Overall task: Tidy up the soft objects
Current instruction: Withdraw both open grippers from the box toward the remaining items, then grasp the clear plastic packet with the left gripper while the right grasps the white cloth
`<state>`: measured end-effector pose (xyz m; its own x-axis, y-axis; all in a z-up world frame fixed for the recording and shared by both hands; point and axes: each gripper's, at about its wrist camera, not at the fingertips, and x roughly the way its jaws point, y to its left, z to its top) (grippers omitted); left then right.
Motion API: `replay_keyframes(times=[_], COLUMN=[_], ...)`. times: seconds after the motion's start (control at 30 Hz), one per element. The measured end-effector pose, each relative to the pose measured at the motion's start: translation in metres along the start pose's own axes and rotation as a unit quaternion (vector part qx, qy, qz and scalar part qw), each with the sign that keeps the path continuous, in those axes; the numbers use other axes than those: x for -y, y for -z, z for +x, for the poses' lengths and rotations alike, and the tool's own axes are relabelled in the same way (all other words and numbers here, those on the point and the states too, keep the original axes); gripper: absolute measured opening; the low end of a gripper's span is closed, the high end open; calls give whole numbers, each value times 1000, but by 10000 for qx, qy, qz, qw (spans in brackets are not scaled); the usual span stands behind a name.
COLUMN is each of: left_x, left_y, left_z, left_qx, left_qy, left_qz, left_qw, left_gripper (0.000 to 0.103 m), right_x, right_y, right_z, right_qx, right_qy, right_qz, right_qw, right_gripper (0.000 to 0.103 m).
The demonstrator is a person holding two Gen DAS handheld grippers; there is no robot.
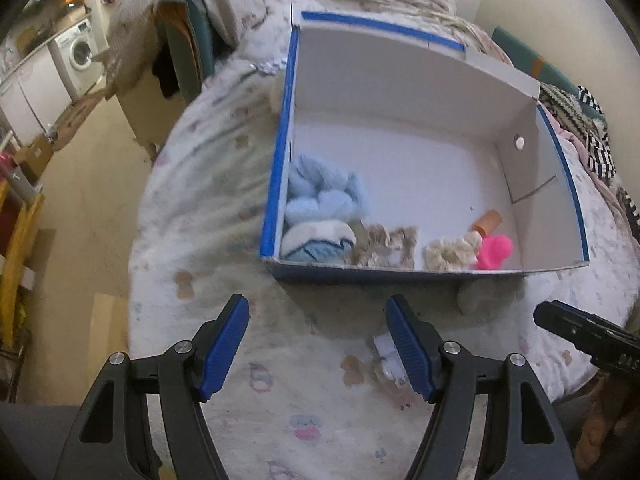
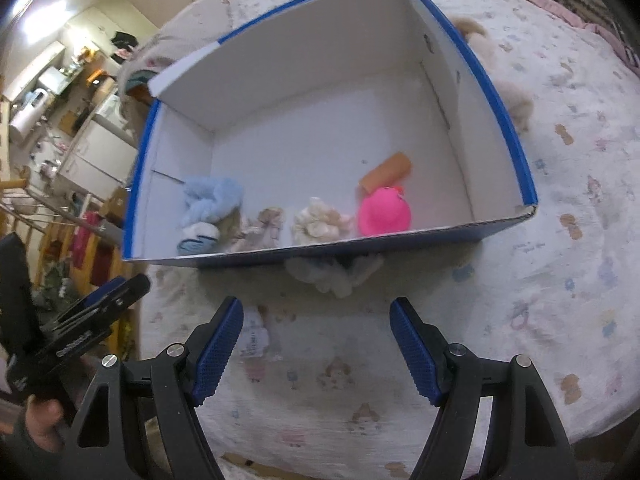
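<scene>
A: Grippers?
B: Left gripper (image 1: 318, 340) wide, nothing held; right gripper (image 2: 316, 344) wide, nothing held, both bottom centre.
A: Soft stuff?
B: In the box (image 2: 500, 92), along its near wall: blue cloth (image 2: 212, 200), beige scrunchie (image 2: 316, 222), pink toy (image 2: 384, 214). Another fluffy piece (image 2: 332, 276) lies outside, just below the box.

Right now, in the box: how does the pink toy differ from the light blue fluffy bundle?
The pink toy is bright, smooth and rounded; the light blue fluffy bundle is pale, fuzzy and crumpled. The pink toy sits toward the box's right side beside an orange roll; the blue bundle lies in the left corner. Both rest near the front wall.
</scene>
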<state>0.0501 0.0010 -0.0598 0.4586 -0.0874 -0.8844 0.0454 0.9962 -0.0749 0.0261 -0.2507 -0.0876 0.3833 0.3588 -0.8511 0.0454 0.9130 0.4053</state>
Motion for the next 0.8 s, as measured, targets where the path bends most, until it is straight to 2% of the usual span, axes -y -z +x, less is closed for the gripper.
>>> replay_keyframes(times=[0.17,0.27,0.47,0.53,0.63,0.7,0.8], left_x=[5,14,48,56,71,77,85], left_y=[5,7,23,26,31,33,38], left_z=[11,19,54,65,83,90,97], left_qx=[-269,-438,-1157,-1303,-1505,-1631,-1757], left_qy=[6,141,360,332,93,105,43], left_qz=[47,116,420,445,647,675,747], left_qw=[9996,9989,9917,9899,9865,9842,9816], left_gripper=[68,68,68,68,68,68,67], right_x=[11,15,23,26,31,31,24], right_y=[-2,-5,-8,-8,-7,-9,-17], right_z=[7,12,30,36,46,54,62], right_qx=[-103,-162,-469,-548,-638,-710,-702], right_qy=[24,57,283,299,378,367,369], right_qz=[302,402,572,628,804,849,694], right_qw=[9995,9990,9969,9961,9940,9932,9944], right_gripper=[80,80,80,80,80,80,80])
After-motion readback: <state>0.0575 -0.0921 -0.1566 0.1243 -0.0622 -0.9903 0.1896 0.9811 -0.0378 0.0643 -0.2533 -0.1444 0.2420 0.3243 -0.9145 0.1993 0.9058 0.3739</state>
